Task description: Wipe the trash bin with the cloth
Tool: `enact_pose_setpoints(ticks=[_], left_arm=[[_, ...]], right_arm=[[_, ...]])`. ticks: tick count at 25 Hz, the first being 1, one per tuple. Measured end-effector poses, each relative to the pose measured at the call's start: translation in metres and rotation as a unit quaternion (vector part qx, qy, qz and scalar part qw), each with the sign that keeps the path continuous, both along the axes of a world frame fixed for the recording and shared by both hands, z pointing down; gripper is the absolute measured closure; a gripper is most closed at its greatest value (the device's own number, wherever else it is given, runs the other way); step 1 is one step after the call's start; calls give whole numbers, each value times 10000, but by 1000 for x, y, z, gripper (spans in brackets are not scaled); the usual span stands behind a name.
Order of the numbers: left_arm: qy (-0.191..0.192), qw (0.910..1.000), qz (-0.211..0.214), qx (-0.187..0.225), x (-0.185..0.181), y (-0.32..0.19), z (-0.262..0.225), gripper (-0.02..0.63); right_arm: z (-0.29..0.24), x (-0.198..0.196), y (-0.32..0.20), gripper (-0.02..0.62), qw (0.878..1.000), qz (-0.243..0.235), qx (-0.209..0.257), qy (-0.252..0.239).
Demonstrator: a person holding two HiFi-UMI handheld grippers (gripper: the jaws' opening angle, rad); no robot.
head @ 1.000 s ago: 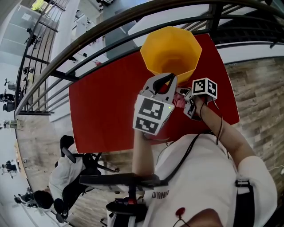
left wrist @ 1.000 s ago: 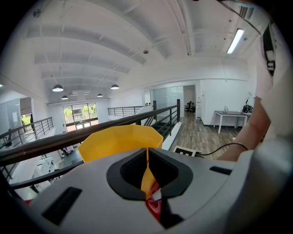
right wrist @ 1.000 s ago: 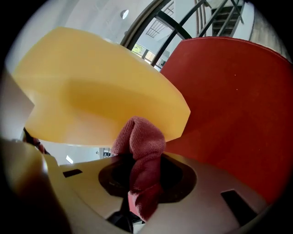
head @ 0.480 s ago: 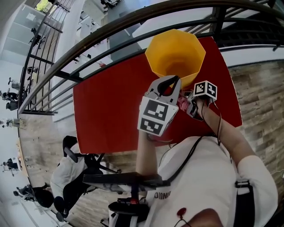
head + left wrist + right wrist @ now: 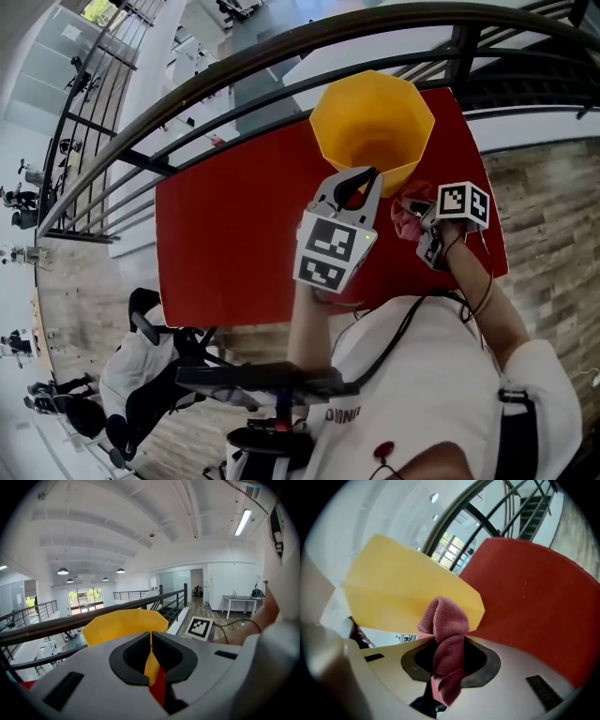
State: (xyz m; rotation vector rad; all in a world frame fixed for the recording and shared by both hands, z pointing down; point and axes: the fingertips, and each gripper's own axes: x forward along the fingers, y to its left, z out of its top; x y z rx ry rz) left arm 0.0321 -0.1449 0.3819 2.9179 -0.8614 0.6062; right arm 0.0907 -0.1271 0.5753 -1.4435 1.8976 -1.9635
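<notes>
Head view: a yellow faceted plastic trash bin [image 5: 370, 122] stands toward 1 o'clock on the red table [image 5: 234, 234]. At its 5 o'clock the right gripper [image 5: 419, 223] clenches a maroon terry cloth [image 5: 408, 210]; at 6 o'clock the left gripper [image 5: 359, 178] is pinched nearly closed, empty.

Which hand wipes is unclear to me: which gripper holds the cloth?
The right gripper: the maroon cloth is pinched between its jaws. The left gripper holds no cloth.

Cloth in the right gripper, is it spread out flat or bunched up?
Bunched up. The maroon cloth is pinched between the right gripper's jaws, rolled into a lump sticking out toward the yellow bin.
</notes>
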Motion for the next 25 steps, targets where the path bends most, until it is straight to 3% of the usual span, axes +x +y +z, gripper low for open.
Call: enact_pose_setpoints(ticks=[3, 6, 10, 13, 18, 25], left_arm=[[4, 9999, -101, 69, -2, 0, -1, 591], [39, 9993, -312, 209, -2, -3, -2, 592], [206, 9949, -877, 459, -11, -5, -8, 603], [584, 9879, -1353, 481, -23, -10, -20, 603], [997, 9796, -1730, 213, -38, -15, -27, 603], [1030, 9780, -1808, 174, -41, -14, -32, 603]], right_arm=[[-65, 18, -1, 495, 9962, 161, 816, 255], [-125, 28, -8, 495, 9826, 204, 1686, 755], [-195, 23, -10, 495, 9463, 240, 2898, 1416], [-233, 16, -10, 495, 9135, 241, 3604, 1870], [-263, 6, -14, 495, 8722, 211, 4149, 2580], [-271, -1, -18, 495, 8475, 69, 4320, 3084]])
